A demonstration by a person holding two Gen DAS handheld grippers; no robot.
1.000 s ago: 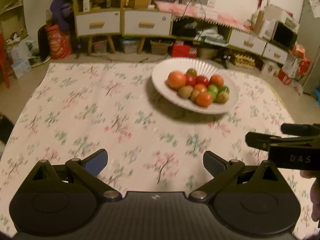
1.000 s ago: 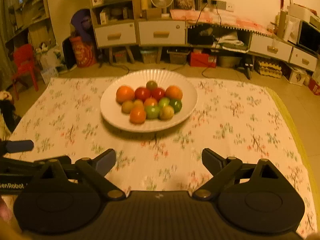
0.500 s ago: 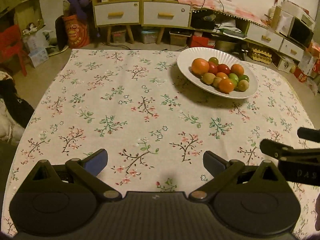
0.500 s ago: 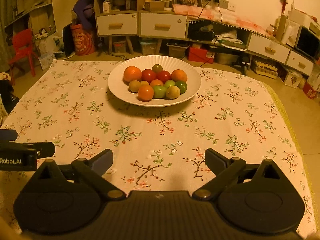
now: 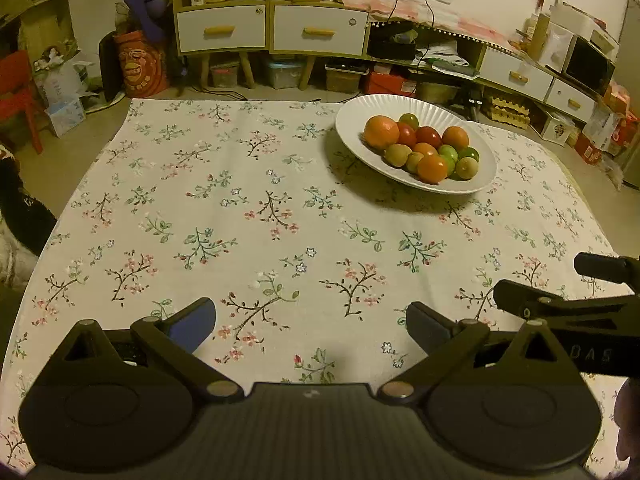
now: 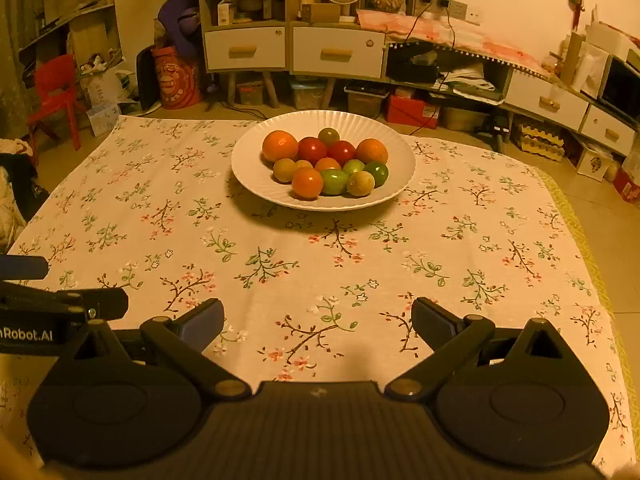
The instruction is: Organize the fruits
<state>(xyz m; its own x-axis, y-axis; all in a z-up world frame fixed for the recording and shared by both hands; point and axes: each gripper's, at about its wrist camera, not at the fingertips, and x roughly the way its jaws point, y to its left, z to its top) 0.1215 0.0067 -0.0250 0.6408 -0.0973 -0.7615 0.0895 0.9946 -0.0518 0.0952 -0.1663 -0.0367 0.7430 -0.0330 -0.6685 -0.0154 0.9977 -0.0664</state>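
A white ribbed plate [image 6: 256, 168] stands on the far middle of the flowered tablecloth [image 6: 280, 264] and holds several fruits: oranges [image 6: 280, 145], red ones [image 6: 312, 149] and green ones [image 6: 334, 181]. In the left wrist view the plate [image 5: 352, 136] sits at the far right. My left gripper [image 5: 311, 322] is open and empty above the near cloth. My right gripper [image 6: 318, 320] is open and empty, well short of the plate. Each gripper shows at the edge of the other's view [image 5: 568, 308] [image 6: 60, 308].
The table's far edge and right edge [image 6: 592, 264] drop to the floor. Behind stand white drawer cabinets [image 6: 296, 50], a red chair [image 6: 56, 96], boxes and clutter. A dark object [image 5: 24, 216] lies at the table's left edge.
Both grippers have pulled back and risen from the plate, so more of the cloth shows. Both stay open and empty.
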